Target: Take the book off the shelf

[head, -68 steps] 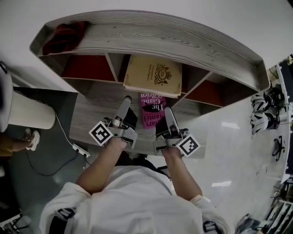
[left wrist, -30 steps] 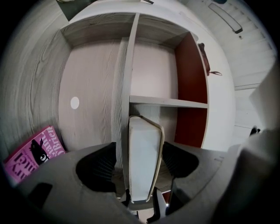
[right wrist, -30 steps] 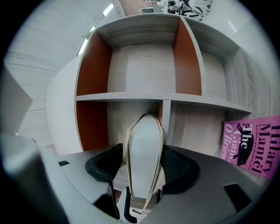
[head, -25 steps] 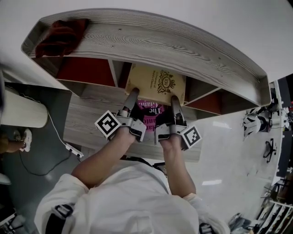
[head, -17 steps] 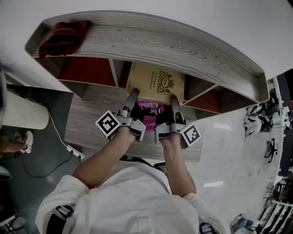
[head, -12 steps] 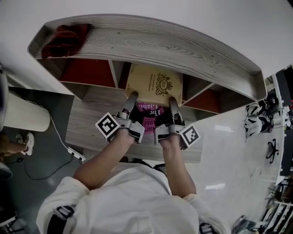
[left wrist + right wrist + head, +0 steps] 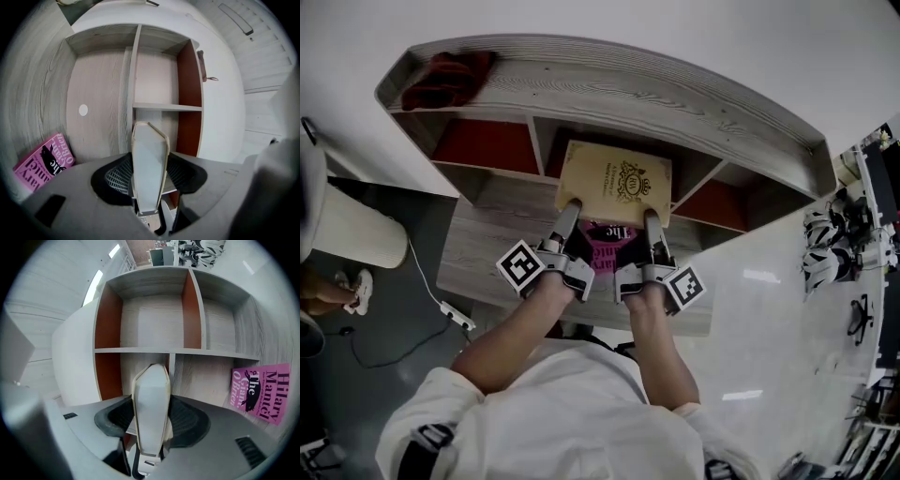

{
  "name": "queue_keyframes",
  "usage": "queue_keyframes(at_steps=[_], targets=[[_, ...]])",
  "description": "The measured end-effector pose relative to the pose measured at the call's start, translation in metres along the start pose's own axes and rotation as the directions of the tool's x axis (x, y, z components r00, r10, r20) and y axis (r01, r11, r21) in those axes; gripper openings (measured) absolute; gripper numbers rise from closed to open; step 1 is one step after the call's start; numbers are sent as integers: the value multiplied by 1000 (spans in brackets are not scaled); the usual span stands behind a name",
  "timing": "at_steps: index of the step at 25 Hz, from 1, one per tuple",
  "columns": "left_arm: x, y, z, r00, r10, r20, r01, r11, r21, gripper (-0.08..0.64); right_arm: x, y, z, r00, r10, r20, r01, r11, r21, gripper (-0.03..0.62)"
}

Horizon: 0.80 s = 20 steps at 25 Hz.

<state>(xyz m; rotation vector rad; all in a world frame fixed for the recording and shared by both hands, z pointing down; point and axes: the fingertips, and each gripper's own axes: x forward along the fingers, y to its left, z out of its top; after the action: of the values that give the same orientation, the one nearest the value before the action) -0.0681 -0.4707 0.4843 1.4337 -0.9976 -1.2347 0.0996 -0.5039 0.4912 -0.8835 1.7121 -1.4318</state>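
Slip is our worry: left claw (image 7: 570, 208), jaws just closing, pinches the book (image 7: 617, 176) at its near-left corner, right claw (image 7: 651, 217) grips the near-right, so the unsupported far end may sag and twist free. It juts from the shelf (image 7: 609, 80), cover up, top pointing far, long axis seemingly near-far.

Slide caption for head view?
Left hand-held gripper, its jaws just closing, and right hand-held gripper clamp the tan book in front of the wooden shelf; pink book below.
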Motion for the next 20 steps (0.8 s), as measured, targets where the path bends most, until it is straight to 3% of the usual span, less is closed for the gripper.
queue_keyframes(at_steps=[20], targets=[[-78,-18,-17,1000,-29,4,29,1000,4,227,-77,15,-36,999,23,24,-23,1000,-20,222]])
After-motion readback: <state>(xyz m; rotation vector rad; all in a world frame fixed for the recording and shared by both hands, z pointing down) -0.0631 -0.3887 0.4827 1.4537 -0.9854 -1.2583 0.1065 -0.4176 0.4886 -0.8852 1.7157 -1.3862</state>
